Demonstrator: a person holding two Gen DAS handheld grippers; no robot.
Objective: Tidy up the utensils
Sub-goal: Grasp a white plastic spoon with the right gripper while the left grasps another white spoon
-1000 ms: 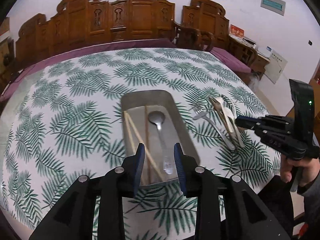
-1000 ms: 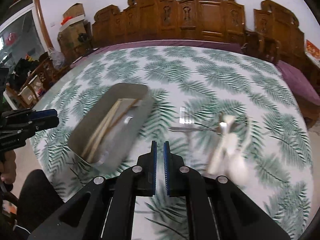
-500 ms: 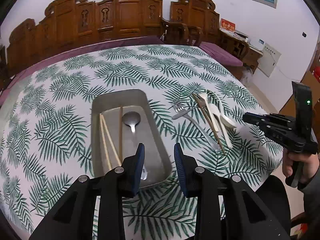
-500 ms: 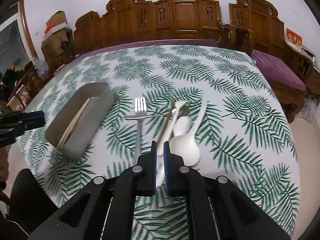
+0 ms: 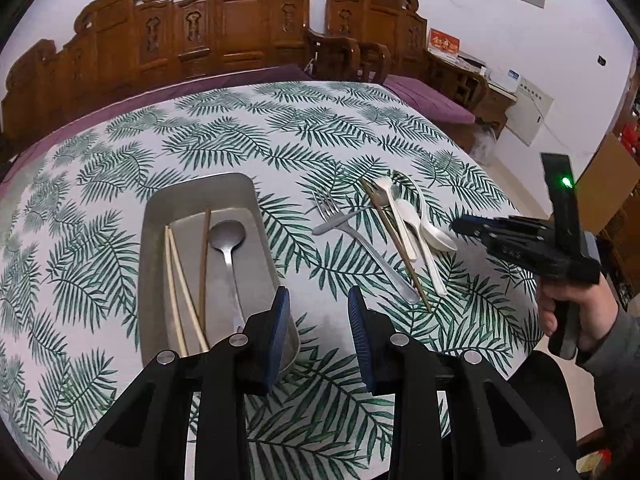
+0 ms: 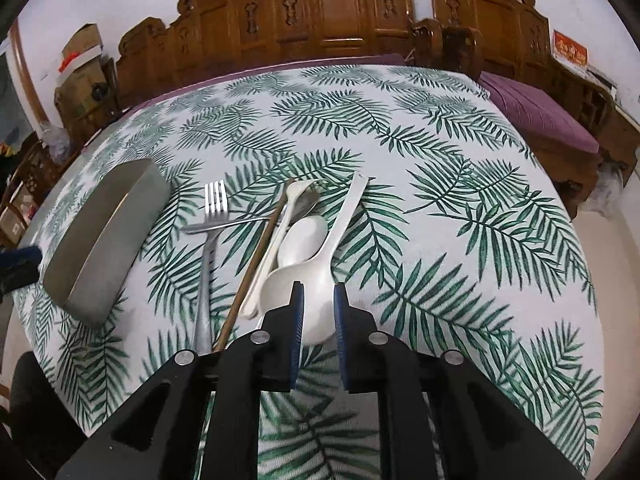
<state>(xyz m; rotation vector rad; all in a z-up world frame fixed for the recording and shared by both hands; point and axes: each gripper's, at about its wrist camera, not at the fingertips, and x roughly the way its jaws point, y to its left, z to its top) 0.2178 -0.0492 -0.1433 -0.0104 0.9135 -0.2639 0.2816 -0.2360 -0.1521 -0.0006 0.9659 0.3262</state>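
A metal tray [image 5: 236,190] [image 6: 108,224] holds a metal spoon [image 5: 228,240], pale chopsticks [image 5: 176,276] and a brown chopstick [image 5: 205,256]. On the leaf-print cloth to its right lie a fork [image 5: 352,236] [image 6: 210,232], a brown chopstick [image 6: 260,256], a second metal spoon [image 6: 306,204] and white spoons [image 6: 296,280] [image 5: 416,224]. My left gripper [image 5: 318,320] is open and empty above the tray's near right corner. My right gripper [image 6: 318,308] is open, its jaws on either side of the largest white spoon's bowl; it also shows in the left wrist view [image 5: 464,226].
The round table [image 6: 480,184] has its front edge close below both grippers. Carved wooden chairs [image 5: 240,40] and purple cushions [image 6: 536,116] ring the far side. Cardboard boxes [image 6: 80,76] stand at the far left.
My right gripper opened from shut and moved forward over the white spoon's bowl. My left gripper shifted right, from over the tray's middle to its right corner.
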